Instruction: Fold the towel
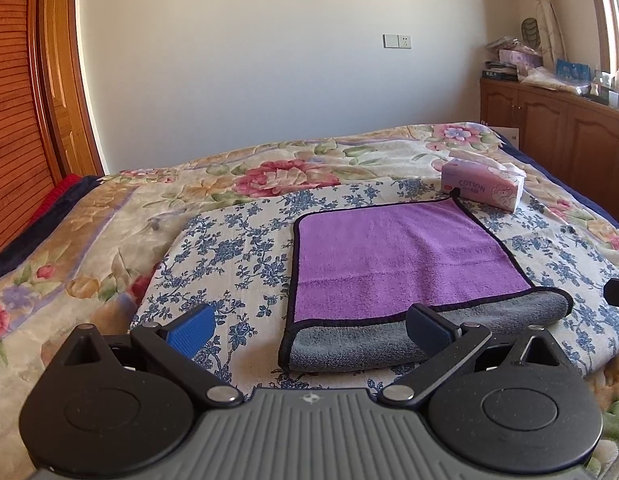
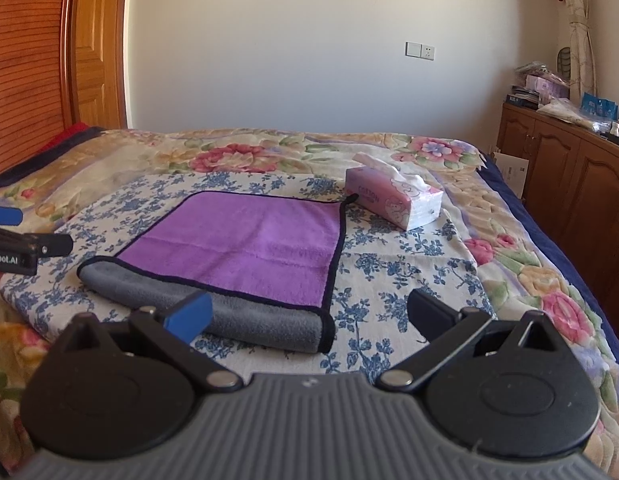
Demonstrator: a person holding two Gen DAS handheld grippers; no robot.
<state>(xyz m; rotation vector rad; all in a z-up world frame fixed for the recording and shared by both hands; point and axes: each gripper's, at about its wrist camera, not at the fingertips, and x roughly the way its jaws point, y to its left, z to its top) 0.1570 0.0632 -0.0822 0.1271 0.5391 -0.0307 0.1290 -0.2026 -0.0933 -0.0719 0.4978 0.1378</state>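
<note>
A purple towel (image 1: 393, 256) with a black hem and grey underside lies folded on a blue-flowered cloth (image 1: 237, 256) on the bed. Its grey fold faces me. My left gripper (image 1: 309, 330) is open and empty, just short of the towel's near left corner. In the right wrist view the towel (image 2: 245, 244) lies left of centre. My right gripper (image 2: 309, 318) is open and empty, near the towel's near right corner. The left gripper's side (image 2: 17, 240) shows at the left edge of that view.
A pink tissue pack (image 1: 483, 186) lies past the towel's far right corner, also in the right wrist view (image 2: 393, 200). A floral blanket (image 1: 109, 216) covers the bed. Wooden cabinets (image 2: 569, 168) stand at the right, a wooden door (image 1: 57, 80) at the left.
</note>
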